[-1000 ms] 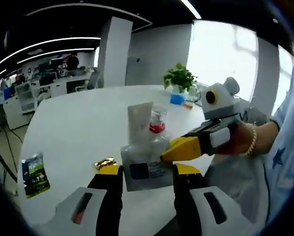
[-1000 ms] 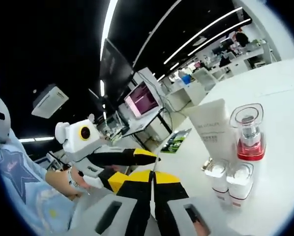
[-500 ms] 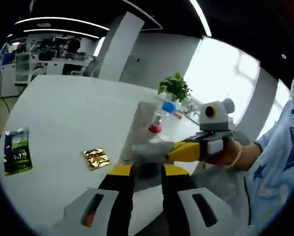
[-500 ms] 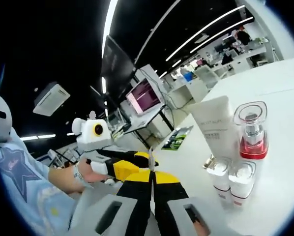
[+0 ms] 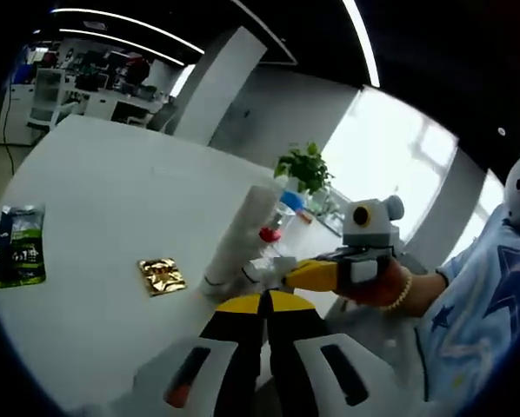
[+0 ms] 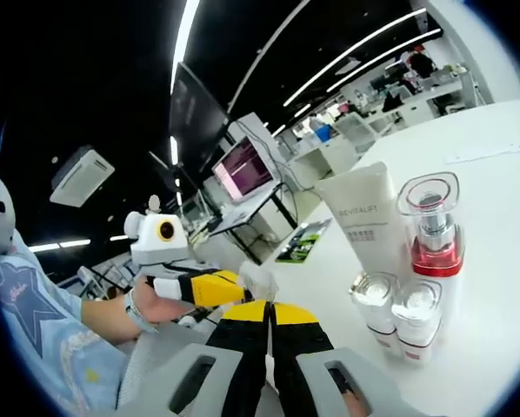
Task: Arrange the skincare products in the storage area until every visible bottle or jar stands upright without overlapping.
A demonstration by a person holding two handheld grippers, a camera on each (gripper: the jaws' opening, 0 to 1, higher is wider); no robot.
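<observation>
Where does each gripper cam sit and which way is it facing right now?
Left gripper view: rides the left gripper, looks across the white table at the white tube; right gripper and holding hand enter from the right.
Right gripper view: rides the right gripper, looks past its shut jaws at the tube, the red-collared bottle and two small bottles; left gripper and a sleeve show.
Shared: table, tube, both grippers.

— What do my tongs look like?
— My left tongs (image 5: 262, 304) and right tongs (image 6: 269, 314): yellow tips, black jaws, grey housings with dark slots.
— What am I wearing?
— Pale blue star-print sleeve (image 5: 469, 321), beaded bracelet (image 5: 403, 291).
</observation>
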